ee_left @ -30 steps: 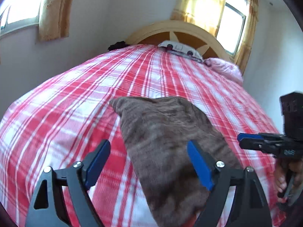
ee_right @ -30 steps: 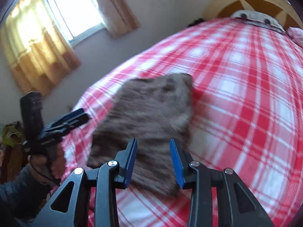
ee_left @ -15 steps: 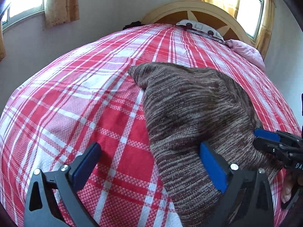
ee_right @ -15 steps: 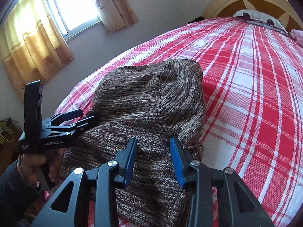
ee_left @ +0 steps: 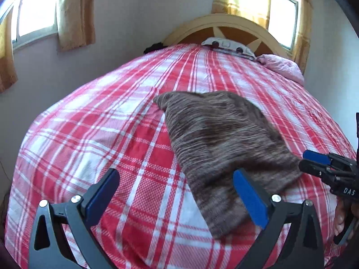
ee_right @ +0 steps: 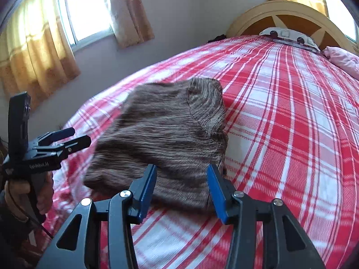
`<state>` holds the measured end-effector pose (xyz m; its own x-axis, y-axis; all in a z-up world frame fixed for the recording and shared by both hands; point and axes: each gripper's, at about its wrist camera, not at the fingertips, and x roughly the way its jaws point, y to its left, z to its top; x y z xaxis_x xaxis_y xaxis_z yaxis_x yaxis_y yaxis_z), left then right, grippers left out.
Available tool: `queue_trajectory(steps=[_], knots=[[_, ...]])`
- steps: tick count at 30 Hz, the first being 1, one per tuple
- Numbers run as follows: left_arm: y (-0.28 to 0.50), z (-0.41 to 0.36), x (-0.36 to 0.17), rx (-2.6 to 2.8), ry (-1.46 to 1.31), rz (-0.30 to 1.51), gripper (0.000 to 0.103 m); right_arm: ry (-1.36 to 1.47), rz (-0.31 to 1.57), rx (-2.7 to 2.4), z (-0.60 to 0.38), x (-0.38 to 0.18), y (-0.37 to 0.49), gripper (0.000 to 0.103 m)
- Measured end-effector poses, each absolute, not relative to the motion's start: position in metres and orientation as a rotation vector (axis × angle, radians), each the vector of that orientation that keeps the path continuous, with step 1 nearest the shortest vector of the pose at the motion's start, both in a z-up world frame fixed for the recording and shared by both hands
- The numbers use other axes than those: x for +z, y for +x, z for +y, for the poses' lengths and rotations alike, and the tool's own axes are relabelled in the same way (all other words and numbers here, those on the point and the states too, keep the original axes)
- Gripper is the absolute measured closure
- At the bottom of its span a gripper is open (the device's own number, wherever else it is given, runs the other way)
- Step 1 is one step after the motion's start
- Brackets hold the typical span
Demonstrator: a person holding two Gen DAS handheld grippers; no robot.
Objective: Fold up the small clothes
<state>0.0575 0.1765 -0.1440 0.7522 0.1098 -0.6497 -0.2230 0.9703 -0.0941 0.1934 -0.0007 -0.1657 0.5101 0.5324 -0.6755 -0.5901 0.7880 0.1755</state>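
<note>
I see a bed [ee_left: 116, 148] filling both views, covered by a red-and-white plaid sheet [ee_right: 291, 121] pulled fairly smooth across it. A brown striped knit garment [ee_left: 219, 143] lies directly on the sheet near the end closest to me, folded over itself into a thick, rumpled pile, one rounded corner pointing up the bed. At the far end I make out a curved cream headboard [ee_left: 224, 22] with a brown inset. Against it rests a white pillow with dark markings [ee_left: 226, 44], and just beside that, towards the right corner, a crumpled pink cloth [ee_left: 280, 66]. A small dark item [ee_left: 153, 47] sits at the far left edge; I cannot tell what it is.
</note>
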Motion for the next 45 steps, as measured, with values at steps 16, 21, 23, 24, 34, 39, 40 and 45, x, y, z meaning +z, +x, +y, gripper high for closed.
queue_trajectory(steps=[16, 21, 23, 24, 34, 39, 40, 45], knots=[[0.015, 0.146, -0.081, 0.126, -0.156, 0.501, 0.000, -0.051, 0.506, 0.585, -0.024, -0.082, 0.115, 0.036], [0.014, 0.144, -0.076, 0.124, -0.158, 0.491, 0.000, -0.032, 0.494, 0.573, -0.031, -0.077, 0.110, 0.036], [0.012, 0.144, -0.076, 0.125, -0.158, 0.489, 0.000, -0.021, 0.488, 0.571, -0.034, -0.075, 0.108, 0.036], [0.012, 0.144, -0.076, 0.126, -0.157, 0.487, 0.000, -0.016, 0.485, 0.569, -0.036, -0.074, 0.106, 0.036], [0.010, 0.140, -0.073, 0.128, -0.142, 0.477, 0.000, -0.005, 0.463, 0.566, -0.041, -0.067, 0.100, 0.036], [0.009, 0.138, -0.073, 0.125, -0.136, 0.477, 0.000, -0.001, 0.456, 0.567, -0.042, -0.065, 0.097, 0.036], [0.009, 0.137, -0.072, 0.125, -0.133, 0.478, 0.000, 0.001, 0.450, 0.566, -0.042, -0.065, 0.097, 0.036], [0.009, 0.136, -0.071, 0.138, -0.132, 0.486, 0.000, 0.014, 0.430, 0.561, -0.046, -0.060, 0.094, 0.036]])
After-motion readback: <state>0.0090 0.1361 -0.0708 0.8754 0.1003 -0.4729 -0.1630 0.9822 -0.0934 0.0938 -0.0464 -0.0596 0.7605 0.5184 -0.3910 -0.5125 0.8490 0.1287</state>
